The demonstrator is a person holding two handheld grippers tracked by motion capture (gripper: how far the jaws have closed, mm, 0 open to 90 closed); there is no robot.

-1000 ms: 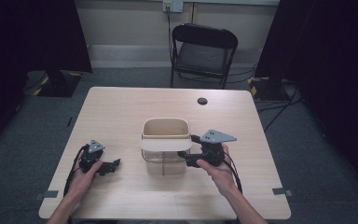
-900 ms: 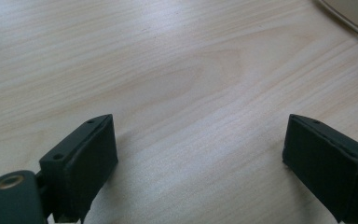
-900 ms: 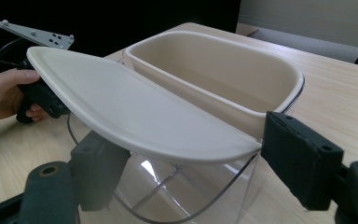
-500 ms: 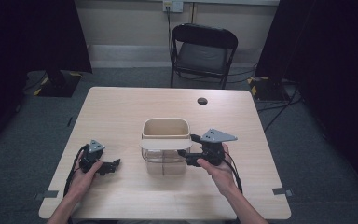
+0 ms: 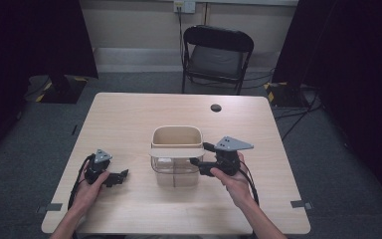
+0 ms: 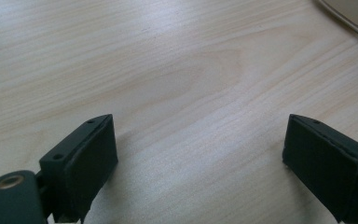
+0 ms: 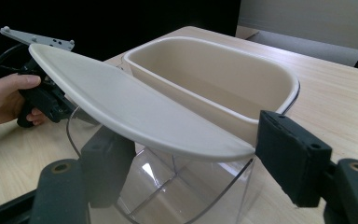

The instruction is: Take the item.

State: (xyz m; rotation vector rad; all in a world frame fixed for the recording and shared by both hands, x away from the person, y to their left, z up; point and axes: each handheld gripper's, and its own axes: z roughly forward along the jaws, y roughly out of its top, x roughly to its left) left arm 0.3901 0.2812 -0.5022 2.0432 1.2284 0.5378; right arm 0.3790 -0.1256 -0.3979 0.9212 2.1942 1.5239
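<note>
Container [image 5: 175,158]: clear tub with cream insert and lid flap, mid-worktop [image 5: 129,114], high view; right gripper [image 5: 205,157] at its right side, nearer than left gripper [image 5: 122,177]. Left gripper view: fingers [image 6: 81,161] spread wide, empty, over bare wood. Right gripper view: fingers [image 7: 291,161] open, straddling the flap [image 7: 135,112], not clamped

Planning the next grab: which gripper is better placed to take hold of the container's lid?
Right. The right gripper is at the container, jaws open around the lid. The left gripper rests apart on the table.
</note>
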